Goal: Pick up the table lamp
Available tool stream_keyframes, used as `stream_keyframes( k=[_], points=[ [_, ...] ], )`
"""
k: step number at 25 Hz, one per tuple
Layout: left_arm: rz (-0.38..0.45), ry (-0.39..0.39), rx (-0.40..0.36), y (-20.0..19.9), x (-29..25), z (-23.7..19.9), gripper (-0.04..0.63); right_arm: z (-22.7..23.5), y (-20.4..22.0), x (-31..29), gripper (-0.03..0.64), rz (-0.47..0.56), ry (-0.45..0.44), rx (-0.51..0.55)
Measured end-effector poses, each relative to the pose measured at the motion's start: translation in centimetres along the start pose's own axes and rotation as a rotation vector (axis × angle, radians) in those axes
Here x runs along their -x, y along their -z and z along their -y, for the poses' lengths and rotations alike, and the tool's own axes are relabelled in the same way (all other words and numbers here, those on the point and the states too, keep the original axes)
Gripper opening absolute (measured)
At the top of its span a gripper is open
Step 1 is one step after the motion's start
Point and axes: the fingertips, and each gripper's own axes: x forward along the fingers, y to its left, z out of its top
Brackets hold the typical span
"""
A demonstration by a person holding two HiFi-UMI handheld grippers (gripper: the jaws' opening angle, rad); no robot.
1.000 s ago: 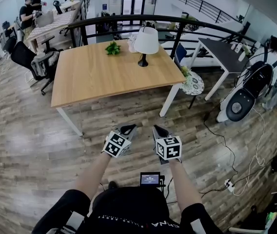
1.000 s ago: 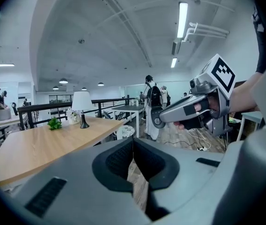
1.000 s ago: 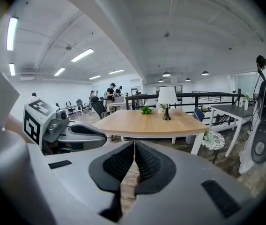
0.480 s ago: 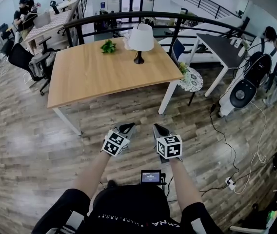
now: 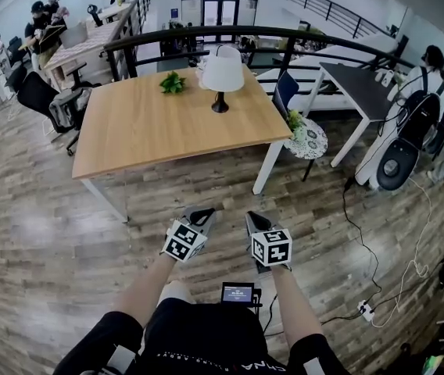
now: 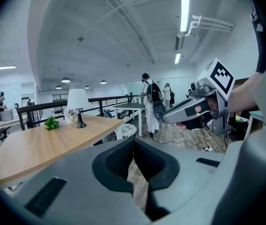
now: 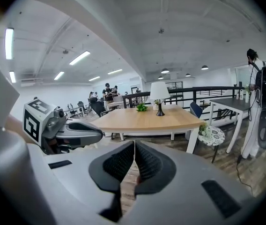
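Note:
The table lamp (image 5: 223, 74), with a white shade and a dark stem and base, stands upright near the far edge of a wooden table (image 5: 152, 131); it also shows far off as the lamp (image 6: 77, 105) and the lamp (image 7: 159, 95). My left gripper (image 5: 201, 213) and right gripper (image 5: 255, 213) are held side by side over the wood floor, well short of the table. Both are shut with nothing between the jaws. In the left gripper view the right gripper (image 6: 168, 118) shows at the right; in the right gripper view the left gripper (image 7: 98, 137) shows at the left.
A small green plant (image 5: 172, 83) sits on the table left of the lamp. A round patterned side table (image 5: 309, 139) and a blue chair (image 5: 286, 91) stand at its right end. A black railing (image 5: 206, 33) runs behind. People and a dark desk (image 5: 359, 88) are at the right; cables (image 5: 363, 233) lie on the floor.
The table and lamp have drifted slightly in the head view as the person walks toward them. Both grippers have kept side by side, shut.

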Motion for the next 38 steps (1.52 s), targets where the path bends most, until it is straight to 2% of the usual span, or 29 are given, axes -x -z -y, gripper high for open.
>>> stream_keyframes(
  k=[4, 9, 14, 21, 28, 38],
  points=[
    [-0.016, -0.006, -0.005, 0.1, -2.3, -1.2, 0.018, 1.9, -0.5, -1.2, 0.031, 0.007, 0.004, -0.010],
    [0.002, 0.007, 0.000, -0.2, -6.2, -5.2, 0.018, 4.7, -1.9, -5.6, 0.031, 0.003, 0.031, -0.024],
    [-0.006, 0.016, 0.022, 0.1, -10.4, -11.7, 0.018, 6.3, -4.3, -11.6, 0.031, -0.028, 0.056, -0.025],
    [0.001, 0.056, 0.022, -2.5, -15.2, -21.7, 0.018, 9.1, -10.4, -20.1, 0.031, -0.028, 0.112, -0.039],
    [-0.007, 0.107, 0.027, -2.5, -18.9, -29.1, 0.018, 10.1, -13.6, -27.6, 0.031, -0.054, 0.147, -0.059],
    [-0.013, 0.126, 0.058, -2.5, -22.5, -33.8, 0.018, 11.1, -15.9, -33.2, 0.031, -0.088, 0.122, -0.039]
  ],
)
